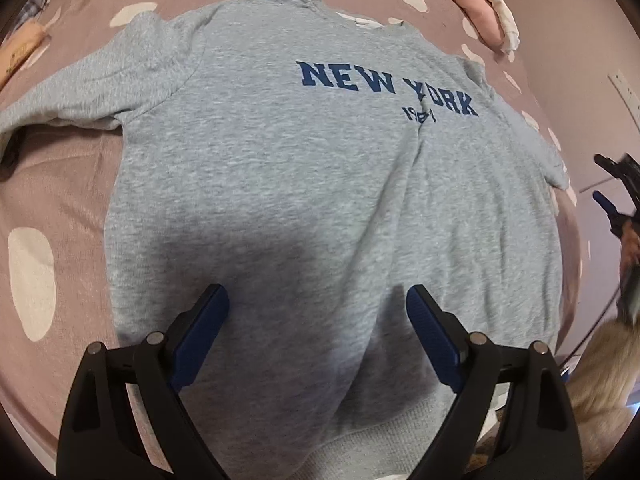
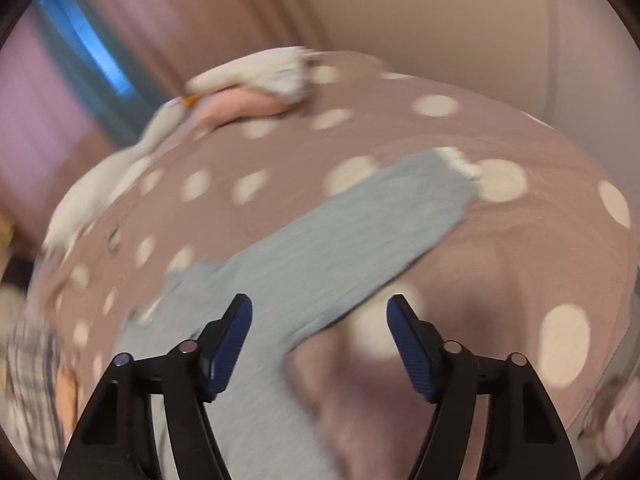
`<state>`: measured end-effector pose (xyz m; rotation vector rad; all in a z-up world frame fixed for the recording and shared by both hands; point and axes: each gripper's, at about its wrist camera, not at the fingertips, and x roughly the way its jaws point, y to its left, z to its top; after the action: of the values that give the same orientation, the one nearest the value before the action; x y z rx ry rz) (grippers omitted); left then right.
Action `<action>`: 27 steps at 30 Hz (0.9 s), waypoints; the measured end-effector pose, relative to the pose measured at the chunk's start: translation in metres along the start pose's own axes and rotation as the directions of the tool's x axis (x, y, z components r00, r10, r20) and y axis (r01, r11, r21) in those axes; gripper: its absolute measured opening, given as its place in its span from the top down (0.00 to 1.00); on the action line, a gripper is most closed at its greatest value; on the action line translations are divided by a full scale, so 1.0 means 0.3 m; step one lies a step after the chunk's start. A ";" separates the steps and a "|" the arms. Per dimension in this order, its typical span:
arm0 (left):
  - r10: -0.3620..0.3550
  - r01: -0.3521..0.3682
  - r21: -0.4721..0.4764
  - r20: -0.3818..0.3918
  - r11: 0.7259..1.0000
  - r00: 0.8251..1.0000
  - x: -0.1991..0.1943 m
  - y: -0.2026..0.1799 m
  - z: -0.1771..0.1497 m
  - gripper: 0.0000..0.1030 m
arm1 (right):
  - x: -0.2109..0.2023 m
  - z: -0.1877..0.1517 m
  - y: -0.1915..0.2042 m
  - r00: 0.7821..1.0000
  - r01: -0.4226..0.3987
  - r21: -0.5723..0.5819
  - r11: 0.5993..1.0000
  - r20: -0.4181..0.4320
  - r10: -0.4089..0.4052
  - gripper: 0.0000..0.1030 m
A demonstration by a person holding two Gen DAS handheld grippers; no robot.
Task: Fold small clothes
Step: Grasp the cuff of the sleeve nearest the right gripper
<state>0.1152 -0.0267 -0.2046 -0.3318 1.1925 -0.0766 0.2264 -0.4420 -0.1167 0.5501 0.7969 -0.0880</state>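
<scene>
1. Underneath everything: a mauve bedspread (image 1: 60, 208) with large cream dots, covering the whole work surface in both views.
2. Grey sweatshirt (image 1: 304, 184) lies spread flat on the bedspread, front up, navy "NEW YORK" lettering (image 1: 384, 88) across the chest. Neck end is far from the left wrist camera, ribbed hem nearest it. One sleeve (image 1: 80, 92) stretches out to the picture's left; a crease runs down through the lettering.
3. Right wrist view, heavily blurred: another sleeve (image 2: 360, 232) of the same sweatshirt runs diagonally across the dotted cover, cuff toward the upper right.
4. Pile of pink and white cloth (image 1: 484, 12) sits at the far edge of the bed, well apart from the sweatshirt.
5. Left gripper (image 1: 318, 312) hovers over the lower body of the sweatshirt, near the hem. Jaws apart, nothing between the blue pads.
6. Right gripper (image 2: 319, 320) points at the sleeve's lower edge. Jaws apart, no cloth pinched; whether a tip touches the fabric cannot be told.
</scene>
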 end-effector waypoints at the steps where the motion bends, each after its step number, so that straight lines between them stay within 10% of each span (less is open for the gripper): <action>1: 0.005 -0.005 -0.001 -0.002 1.000 1.000 0.002 -0.001 0.001 0.12 | 0.021 0.019 -0.031 1.000 0.020 0.020 1.000 0.000 -0.021 0.35; 15: 0.029 -0.029 0.003 -0.003 1.000 1.000 0.037 -0.012 0.016 0.06 | 0.312 0.136 -0.290 0.997 0.063 0.276 0.959 -0.066 -0.046 0.50; 20: 0.018 -0.018 -0.009 -0.003 1.000 1.000 0.035 -0.006 0.021 0.05 | 0.332 0.159 -0.314 0.999 0.039 0.297 0.954 -0.047 -0.026 0.83; 27: -0.001 0.001 -0.028 -0.006 1.000 1.000 0.029 0.004 0.035 0.05 | 0.281 0.146 -0.324 0.997 0.067 0.279 0.958 0.011 -0.073 0.88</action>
<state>0.1281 -0.0253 -0.2094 -0.3567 1.1997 -0.0621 0.2873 -0.5365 -0.1930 0.7863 0.7878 -0.2741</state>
